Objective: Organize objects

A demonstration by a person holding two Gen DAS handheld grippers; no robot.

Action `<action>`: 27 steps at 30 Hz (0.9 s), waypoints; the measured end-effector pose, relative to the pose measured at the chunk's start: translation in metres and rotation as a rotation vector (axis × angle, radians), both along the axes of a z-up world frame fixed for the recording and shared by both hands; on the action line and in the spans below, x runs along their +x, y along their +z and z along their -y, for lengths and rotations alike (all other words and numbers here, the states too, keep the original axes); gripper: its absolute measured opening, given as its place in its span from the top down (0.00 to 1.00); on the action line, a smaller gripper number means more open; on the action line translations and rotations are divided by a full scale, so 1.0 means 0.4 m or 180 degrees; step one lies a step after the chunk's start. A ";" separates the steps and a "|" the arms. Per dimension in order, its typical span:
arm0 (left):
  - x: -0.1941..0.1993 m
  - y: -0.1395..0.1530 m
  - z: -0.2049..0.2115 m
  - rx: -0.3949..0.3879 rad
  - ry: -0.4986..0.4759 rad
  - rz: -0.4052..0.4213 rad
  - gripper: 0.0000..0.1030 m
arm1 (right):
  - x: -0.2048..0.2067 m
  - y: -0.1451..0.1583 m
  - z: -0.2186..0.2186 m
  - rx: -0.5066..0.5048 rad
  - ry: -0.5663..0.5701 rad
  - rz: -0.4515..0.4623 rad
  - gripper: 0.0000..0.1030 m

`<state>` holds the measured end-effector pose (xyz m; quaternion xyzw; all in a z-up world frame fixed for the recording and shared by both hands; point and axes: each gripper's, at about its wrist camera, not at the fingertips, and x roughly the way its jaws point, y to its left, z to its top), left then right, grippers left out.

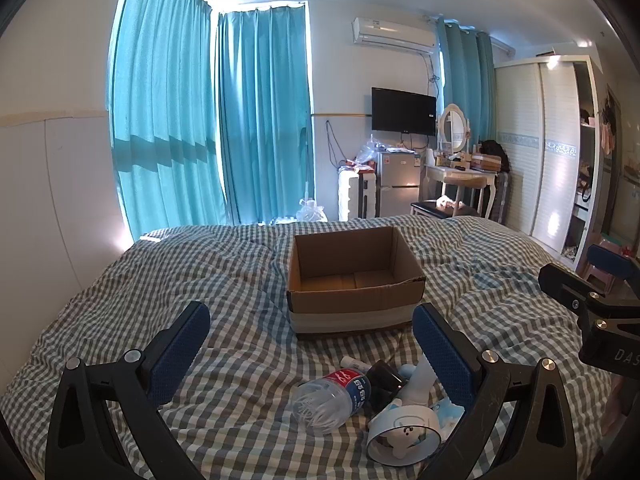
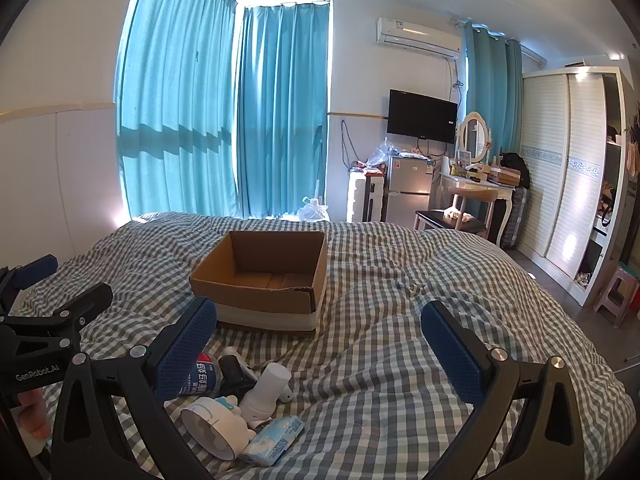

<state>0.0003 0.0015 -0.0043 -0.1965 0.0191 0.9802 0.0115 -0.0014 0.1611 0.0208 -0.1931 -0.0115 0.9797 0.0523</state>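
Observation:
An open, empty cardboard box sits mid-bed. In front of it lies a small pile: a clear water bottle with a red and blue label, a black item, a white handheld fan and a light blue tissue pack. My left gripper is open above the bed, the pile near its right finger. My right gripper is open, the pile by its left finger. Both are empty.
The bed has a grey checked cover. Teal curtains hang behind. Beyond the bed stand a small fridge, a vanity desk with mirror, a wardrobe and a pink stool.

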 end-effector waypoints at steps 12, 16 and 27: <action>0.001 -0.003 0.001 0.0014 -0.0021 0.0011 0.00 | 0.002 -0.001 0.003 -0.0017 -0.0014 0.0017 0.00; 0.002 -0.004 -0.001 0.0022 -0.0024 0.0019 0.00 | 0.003 -0.002 0.003 -0.0018 -0.0013 0.0017 0.00; 0.002 -0.004 -0.001 0.0027 -0.0059 0.0019 0.00 | 0.002 -0.002 0.004 -0.0025 -0.0015 0.0019 0.00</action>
